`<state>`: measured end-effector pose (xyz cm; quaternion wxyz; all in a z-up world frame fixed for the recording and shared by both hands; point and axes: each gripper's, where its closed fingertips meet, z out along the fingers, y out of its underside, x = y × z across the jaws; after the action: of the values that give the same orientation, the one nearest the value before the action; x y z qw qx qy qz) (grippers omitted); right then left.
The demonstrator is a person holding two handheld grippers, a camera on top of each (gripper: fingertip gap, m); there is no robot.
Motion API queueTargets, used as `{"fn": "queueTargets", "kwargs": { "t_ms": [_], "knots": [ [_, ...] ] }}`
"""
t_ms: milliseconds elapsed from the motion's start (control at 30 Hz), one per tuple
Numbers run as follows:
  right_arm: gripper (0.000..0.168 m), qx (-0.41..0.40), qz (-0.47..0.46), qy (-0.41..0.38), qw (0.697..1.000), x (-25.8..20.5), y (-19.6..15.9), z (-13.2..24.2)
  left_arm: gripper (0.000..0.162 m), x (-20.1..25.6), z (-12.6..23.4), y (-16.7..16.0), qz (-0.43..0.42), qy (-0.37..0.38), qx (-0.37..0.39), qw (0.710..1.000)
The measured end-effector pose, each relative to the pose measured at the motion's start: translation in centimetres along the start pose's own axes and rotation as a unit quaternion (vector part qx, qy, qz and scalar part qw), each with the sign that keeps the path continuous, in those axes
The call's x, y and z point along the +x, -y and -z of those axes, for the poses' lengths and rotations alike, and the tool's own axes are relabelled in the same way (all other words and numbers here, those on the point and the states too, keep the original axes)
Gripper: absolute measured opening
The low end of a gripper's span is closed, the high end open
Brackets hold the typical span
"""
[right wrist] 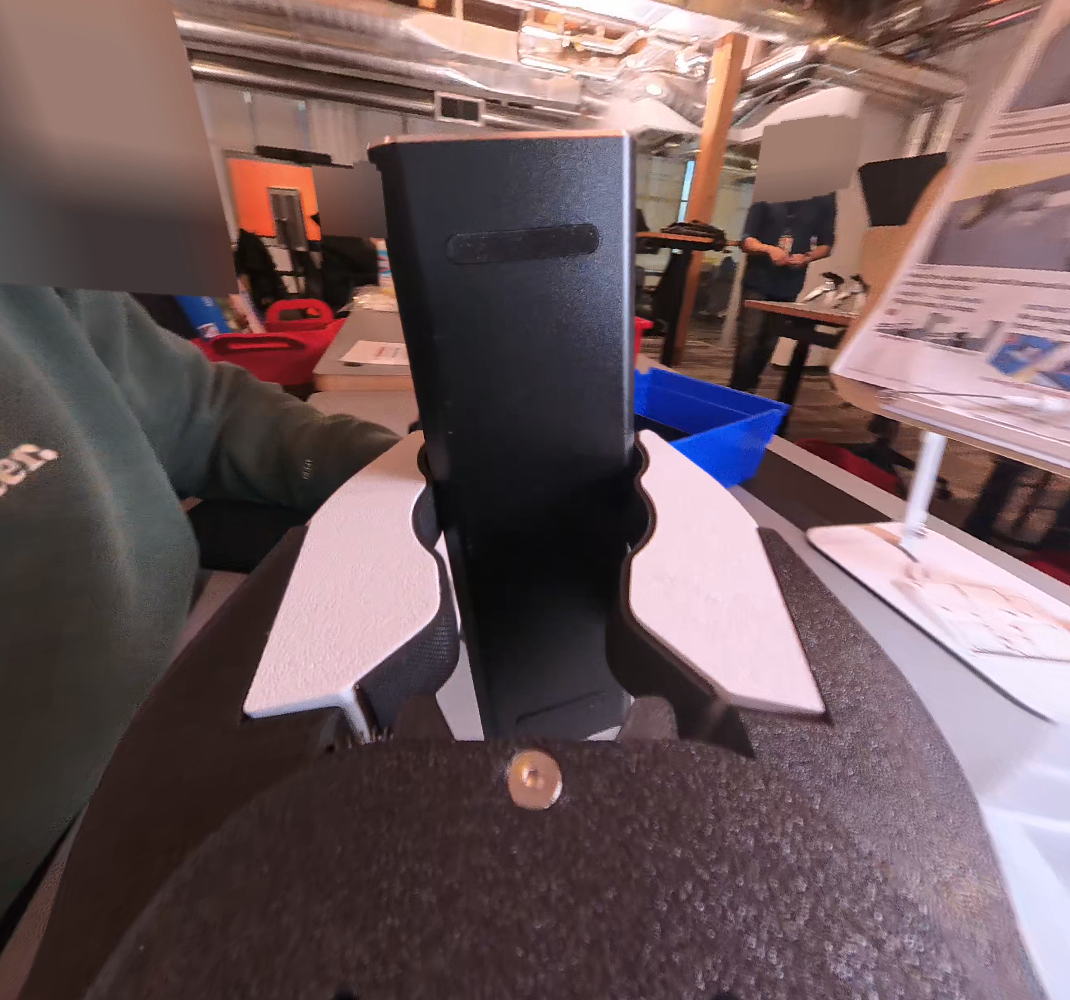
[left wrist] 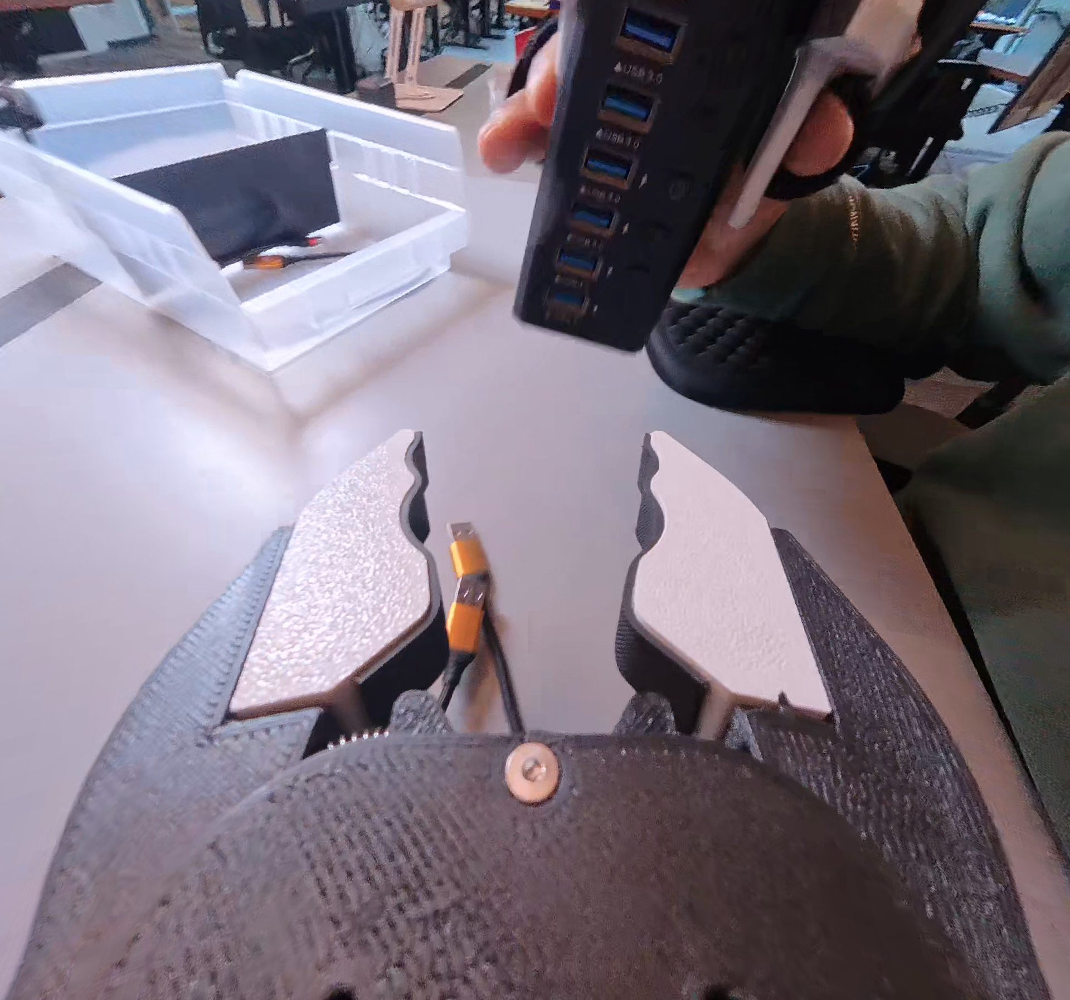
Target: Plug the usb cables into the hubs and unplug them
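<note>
Lying on the grey table (left wrist: pixel 173 509) between the spread fingers of the left gripper (left wrist: pixel 534 451) are two orange USB plugs (left wrist: pixel 466 578), one stacked over the other, with their black cables (left wrist: pixel 502 677) being led back toward the gripper body. The jaws are being kept wide apart, and nothing is being gripped by them; the plugs are sitting close to the inner edge of the left finger, well clear of the right one, and whether that finger is being touched cannot be told.

Above and ahead, a black USB hub (left wrist: pixel 625 150) is being held off the table by the right gripper (right wrist: pixel 531 451), its row of blue ports being turned toward the left wrist camera and its lower end hanging above the table beyond the left gripper's fingertips. In the right wrist view the hub's plain back is being shown standing upright between the white fingers (right wrist: pixel 359 584), whose jaws are being pressed against both of its long sides. A person's hand (left wrist: pixel 799 139) in a green sleeve is being wrapped around that gripper's handle.

Farther left on the table, a clear plastic bin (left wrist: pixel 359 277) is holding another orange-ended cable (left wrist: pixel 272 260) and a black divider (left wrist: pixel 243 191). A blue bin (right wrist: pixel 712 428) is being seen behind the hub in the right wrist view.
</note>
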<state>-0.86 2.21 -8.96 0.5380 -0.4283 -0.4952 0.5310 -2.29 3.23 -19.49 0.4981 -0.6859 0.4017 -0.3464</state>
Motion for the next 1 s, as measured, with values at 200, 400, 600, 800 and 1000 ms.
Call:
{"fn": "queueTargets", "kwargs": {
  "t_ms": [200,400,600,800,1000],
  "knots": [
    [0.063,-0.021,0.022,0.101,0.994,-5.3,-0.8,-3.0,0.077,4.1,-3.1,1.4,-0.119,-0.022,0.024,0.992],
    [0.062,0.003,0.018,0.098,0.995,-5.1,0.0,-1.6,0.062,5.2,-2.3,1.8,-0.141,-0.045,0.013,0.989],
    [0.063,-0.032,-0.011,0.068,0.997,-2.9,-1.2,-0.1,0.062,4.3,-0.3,2.0,-0.102,-0.053,0.004,0.993],
    [0.063,-0.089,-0.022,0.074,0.993,-2.3,-3.3,0.1,0.062,3.5,0.3,0.7,-0.095,-0.047,-0.040,0.994],
    [0.063,-0.099,-0.024,0.053,0.993,-0.9,-2.4,1.3,0.062,2.7,0.8,0.3,-0.084,-0.042,-0.047,0.995]
  ]
}}
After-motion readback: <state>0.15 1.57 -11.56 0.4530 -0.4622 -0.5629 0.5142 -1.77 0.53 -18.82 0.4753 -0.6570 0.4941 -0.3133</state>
